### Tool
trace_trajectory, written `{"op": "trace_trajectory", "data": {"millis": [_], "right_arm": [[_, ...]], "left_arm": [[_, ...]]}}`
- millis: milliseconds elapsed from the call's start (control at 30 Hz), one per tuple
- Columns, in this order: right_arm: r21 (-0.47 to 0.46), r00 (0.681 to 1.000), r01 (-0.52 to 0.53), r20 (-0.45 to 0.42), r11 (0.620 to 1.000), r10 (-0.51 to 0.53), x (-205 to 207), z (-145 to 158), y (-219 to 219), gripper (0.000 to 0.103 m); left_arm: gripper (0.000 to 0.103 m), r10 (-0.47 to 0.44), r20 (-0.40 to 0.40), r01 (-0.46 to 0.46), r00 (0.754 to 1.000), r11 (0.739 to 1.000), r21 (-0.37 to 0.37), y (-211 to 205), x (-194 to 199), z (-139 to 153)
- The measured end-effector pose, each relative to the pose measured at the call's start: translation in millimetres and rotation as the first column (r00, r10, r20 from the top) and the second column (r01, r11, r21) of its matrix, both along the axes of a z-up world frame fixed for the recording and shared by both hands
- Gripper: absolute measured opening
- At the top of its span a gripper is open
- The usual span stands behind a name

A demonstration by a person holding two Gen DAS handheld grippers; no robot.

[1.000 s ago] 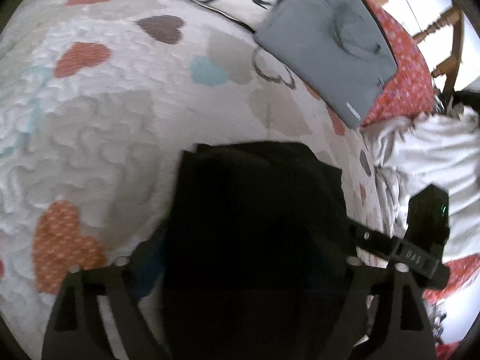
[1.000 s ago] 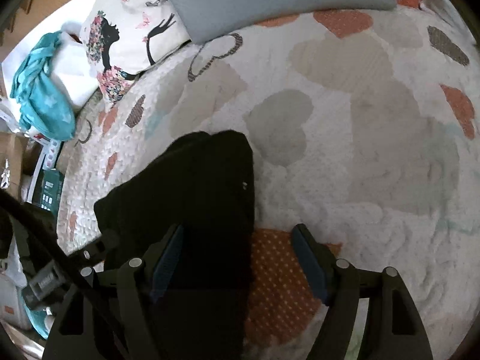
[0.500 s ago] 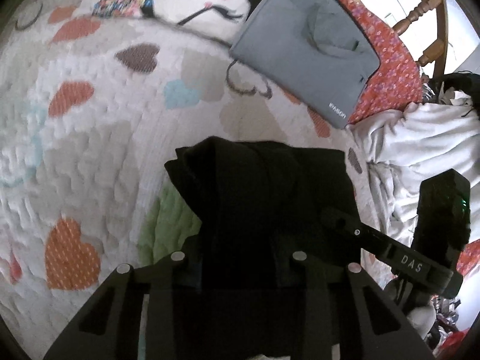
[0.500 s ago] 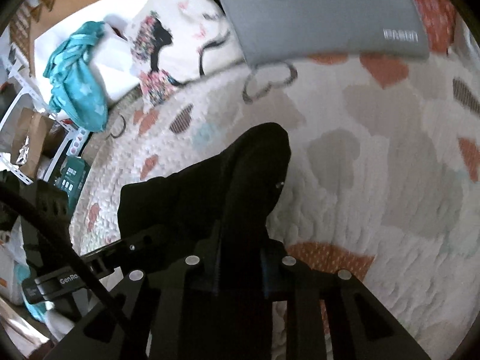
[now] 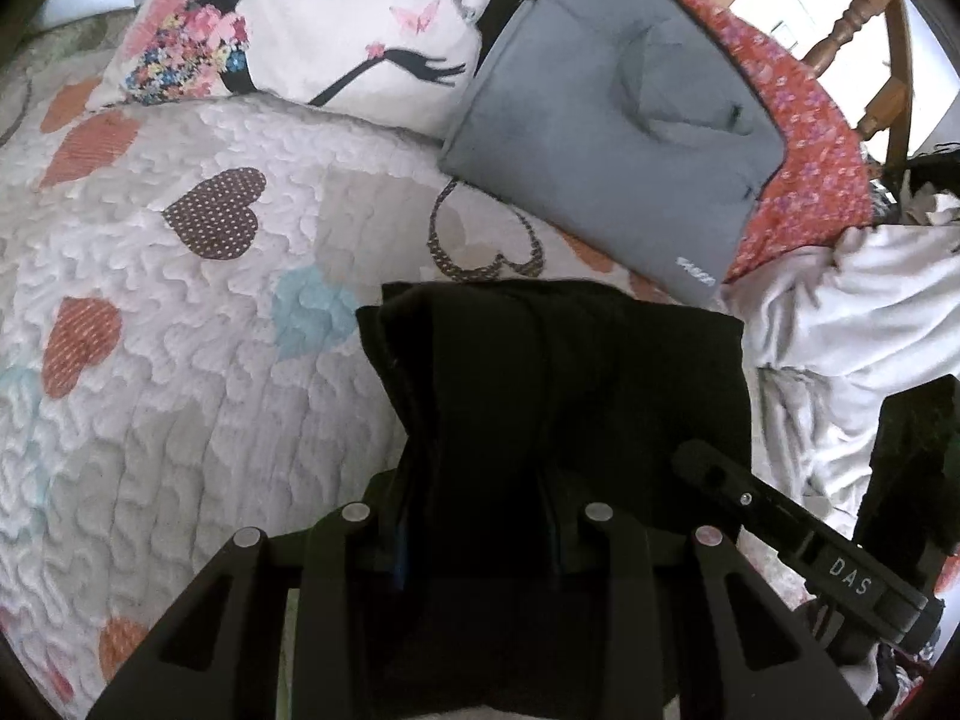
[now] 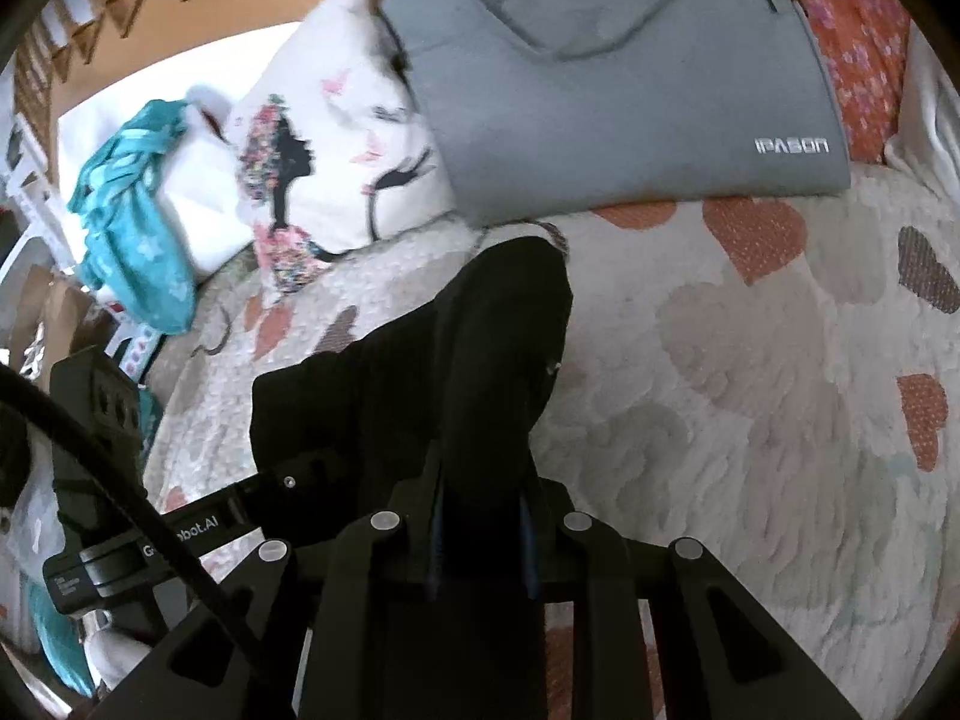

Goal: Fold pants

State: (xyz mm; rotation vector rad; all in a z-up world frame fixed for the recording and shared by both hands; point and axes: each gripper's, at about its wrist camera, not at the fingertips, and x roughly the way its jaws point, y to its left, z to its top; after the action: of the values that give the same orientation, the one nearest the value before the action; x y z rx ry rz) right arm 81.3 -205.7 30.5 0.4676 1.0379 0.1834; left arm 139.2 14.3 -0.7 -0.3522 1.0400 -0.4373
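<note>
The black pants [image 5: 558, 372] are folded into a thick bundle and hang lifted above the heart-patterned quilt [image 5: 180, 312]. My left gripper [image 5: 477, 534] is shut on the near edge of the bundle. My right gripper [image 6: 480, 516] is shut on the other end of the same pants [image 6: 492, 348], which rise as a dark fold between its fingers. The right gripper shows at the lower right of the left wrist view [image 5: 798, 546]. The left gripper shows at the lower left of the right wrist view [image 6: 198, 534].
A grey IPASON sleeve [image 6: 612, 78] and a white pillow with a woman's silhouette [image 5: 312, 18] lie at the head of the bed. A red flowered cloth [image 5: 804, 138] and white bedding [image 5: 852, 312] lie to the right. Teal cloth [image 6: 132, 204] lies at far left.
Both grippers went from open around the pants to shut on them. They lifted the bundle off the quilt and carried it towards the grey sleeve and pillow.
</note>
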Motion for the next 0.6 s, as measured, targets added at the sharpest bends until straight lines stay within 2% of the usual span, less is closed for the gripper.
{"op": "trace_trajectory", "data": {"millis": [67,133,167,200,233,267,367,467,533,600], "right_arm": [[-0.001,0.999,0.020,-0.029,1.000,-0.020,8,-15,-7,0.021],[0.003,0.997,0.042,-0.063,0.999,-0.042,14,-31,-14,0.025],[0.003,0.995,0.052,-0.082,0.999,-0.052,17,-40,-17,0.031],[-0.003,0.994,0.058,-0.098,0.998,-0.058,18,-47,-19,0.035],[-0.016,0.992,0.063,-0.112,0.998,-0.064,20,-54,-21,0.045],[-0.026,0.990,0.070,-0.120,0.997,-0.072,20,-58,-23,0.053],[0.001,0.988,0.086,-0.129,0.996,-0.085,20,-59,-32,0.055],[-0.018,0.986,0.133,-0.098,0.991,-0.134,16,-45,-39,0.056],[-0.026,0.986,0.162,-0.041,0.986,-0.163,12,-30,-42,0.056],[0.002,0.987,0.160,0.006,0.987,-0.160,11,-17,-40,0.056]], "left_arm": [[0.031,0.002,-0.022,-0.002,1.000,1.000,0.015,-3,10,-11],[0.039,0.007,-0.043,-0.006,0.999,1.000,0.025,-4,18,-20],[0.043,0.009,-0.060,-0.007,0.998,1.000,0.028,-4,23,-26],[0.052,0.009,-0.076,-0.007,0.997,1.000,0.025,-4,26,-31],[0.060,0.012,-0.096,-0.011,0.995,1.000,0.016,-2,29,-35],[0.061,0.019,-0.127,-0.020,0.992,1.000,-0.009,2,32,-41],[0.061,0.021,-0.187,-0.037,0.982,0.996,-0.082,13,36,-41],[0.061,0.058,-0.139,-0.077,0.989,0.988,-0.136,30,31,-19],[0.061,0.110,-0.056,-0.118,0.992,0.982,-0.147,40,26,1],[0.061,0.107,0.006,-0.105,0.994,0.979,-0.175,37,25,12]]}}
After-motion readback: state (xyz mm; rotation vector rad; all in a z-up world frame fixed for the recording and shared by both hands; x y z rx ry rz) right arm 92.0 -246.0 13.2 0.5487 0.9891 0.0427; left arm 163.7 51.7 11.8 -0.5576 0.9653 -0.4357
